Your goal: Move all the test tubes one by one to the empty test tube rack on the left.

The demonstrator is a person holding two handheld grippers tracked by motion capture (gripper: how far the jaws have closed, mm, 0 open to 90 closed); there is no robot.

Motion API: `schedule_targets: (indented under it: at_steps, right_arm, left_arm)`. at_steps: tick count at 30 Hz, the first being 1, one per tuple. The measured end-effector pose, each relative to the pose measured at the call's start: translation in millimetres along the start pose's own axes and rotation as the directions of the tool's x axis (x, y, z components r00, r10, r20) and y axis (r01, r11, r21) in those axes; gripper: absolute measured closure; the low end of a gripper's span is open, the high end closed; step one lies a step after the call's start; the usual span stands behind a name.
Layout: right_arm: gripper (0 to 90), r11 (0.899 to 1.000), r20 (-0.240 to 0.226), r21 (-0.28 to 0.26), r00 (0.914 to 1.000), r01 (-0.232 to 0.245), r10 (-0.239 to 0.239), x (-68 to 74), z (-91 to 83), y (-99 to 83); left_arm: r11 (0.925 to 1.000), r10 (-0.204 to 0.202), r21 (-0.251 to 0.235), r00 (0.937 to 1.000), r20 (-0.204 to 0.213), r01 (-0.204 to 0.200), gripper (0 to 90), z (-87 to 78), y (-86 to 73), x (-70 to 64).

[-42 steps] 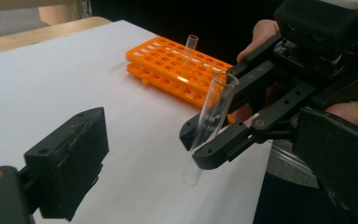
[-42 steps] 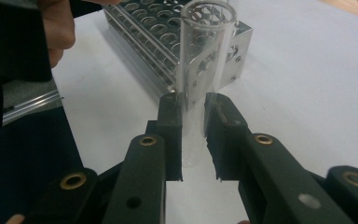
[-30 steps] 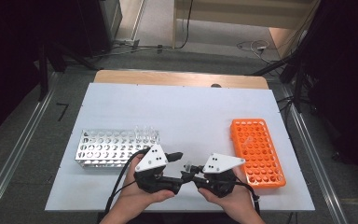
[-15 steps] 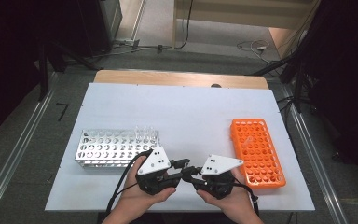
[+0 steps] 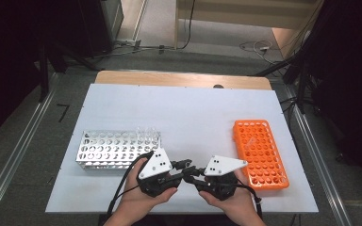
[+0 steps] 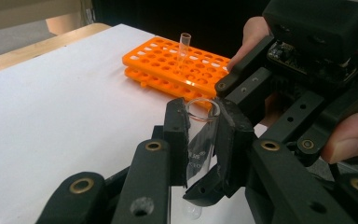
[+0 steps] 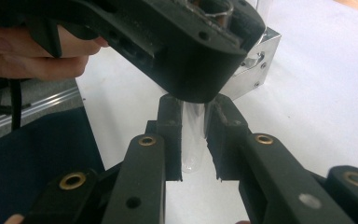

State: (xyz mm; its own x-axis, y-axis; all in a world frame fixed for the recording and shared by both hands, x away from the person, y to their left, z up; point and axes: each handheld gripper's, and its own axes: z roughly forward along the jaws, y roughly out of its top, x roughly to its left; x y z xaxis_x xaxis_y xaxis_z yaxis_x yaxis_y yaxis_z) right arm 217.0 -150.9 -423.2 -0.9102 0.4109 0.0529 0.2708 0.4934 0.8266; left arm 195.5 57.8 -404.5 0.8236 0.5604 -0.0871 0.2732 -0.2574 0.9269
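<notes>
A clear test tube (image 6: 199, 140) stands upright between the jaws of my left gripper (image 6: 200, 116), which is shut on its upper part. My right gripper (image 7: 193, 112) is closed on the lower part of the same tube (image 7: 192, 144), just under the left gripper's jaws. In the high view both grippers meet tip to tip near the table's front edge, the left gripper (image 5: 181, 166) on the left and the right gripper (image 5: 192, 173) on the right. Both are held in a person's hands.
An orange rack (image 5: 259, 153) lies at the right with one clear tube (image 6: 184, 43) standing in it. A metal rack (image 5: 113, 148) sits at the left, with a few clear tubes (image 5: 147, 134) at its far right end. The white table (image 5: 193, 113) stretches beyond.
The two grippers have drawn closer together at the front of the table, and their jaws now meet on the tube. The racks have not moved.
</notes>
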Motion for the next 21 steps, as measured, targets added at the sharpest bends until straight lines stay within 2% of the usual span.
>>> schedule_targets:
  at_steps: [4,7,18,21]
  right_arm:
    - [71.4,1.0,0.002,0.0,1.0,-0.008,0.008,-1.1,0.2,-0.4]
    - [65.6,1.0,0.001,0.002,1.0,-0.008,0.008,-2.5,-0.3,-1.1]
    - [30.9,0.997,0.009,-0.056,0.9988,-0.047,0.048,-13.8,-12.7,-1.0]
    - [19.6,0.996,0.03,-0.072,0.9978,-0.058,0.06,-17.0,-17.3,-1.4]
  left_arm:
    - [1.0,-0.003,-0.007,1.0,-0.007,0.003,76.2,-1.1,0.4,1.2]
    - [0.9998,-0.009,-0.017,0.9998,-0.016,0.008,76.2,-3.9,1.5,3.5]
    - [0.999,-0.028,-0.036,0.9984,-0.048,0.026,76.2,-13.7,3.5,15.8]
    - [0.9989,-0.03,-0.038,0.9976,-0.063,0.028,76.2,-17.4,4.5,20.5]
